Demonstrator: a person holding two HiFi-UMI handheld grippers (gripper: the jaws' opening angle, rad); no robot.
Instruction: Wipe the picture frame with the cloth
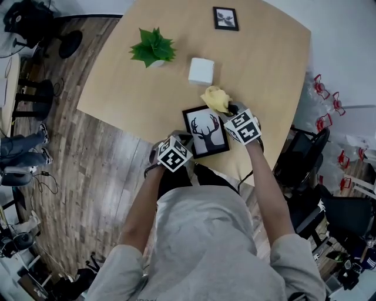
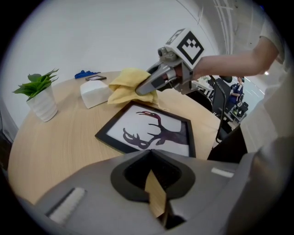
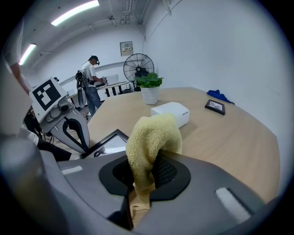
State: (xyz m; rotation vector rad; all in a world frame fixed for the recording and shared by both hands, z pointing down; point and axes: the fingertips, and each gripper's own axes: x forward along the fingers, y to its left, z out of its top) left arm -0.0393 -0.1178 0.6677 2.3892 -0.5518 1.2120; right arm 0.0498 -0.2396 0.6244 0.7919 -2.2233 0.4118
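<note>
We look down on the frame point(image 1: 205, 130), the deer-antler print, lying flat on the table point(image 1: 264, 53) at the near edge. Everything else we place from it.

The right gripper point(image 1: 234, 111) sits at the frame's far right corner, clenched on the yellow cloth point(image 1: 216, 99). In its own view the cloth point(image 3: 151, 137) bunches up out of the closed jaws of the right gripper point(image 3: 142, 202). The frame point(image 3: 108, 142) lies just left of it.

From the left gripper view we see the cloth point(image 2: 126, 87) hanging over the frame's point(image 2: 151, 131) far edge. The right gripper point(image 2: 149, 85) pinches it there.

The left gripper point(image 1: 179, 147) is at the frame's near left corner. Its jaws are pressed nearly together with nothing between them, only a sliver of table showing at the left gripper point(image 2: 156, 193).

Beyond the frame sits a white box point(image 1: 201, 70), close behind the cloth. Farther back and to the left is a plant point(image 1: 153, 47), and well beyond, at the far side, a small frame point(image 1: 225, 18).
</note>
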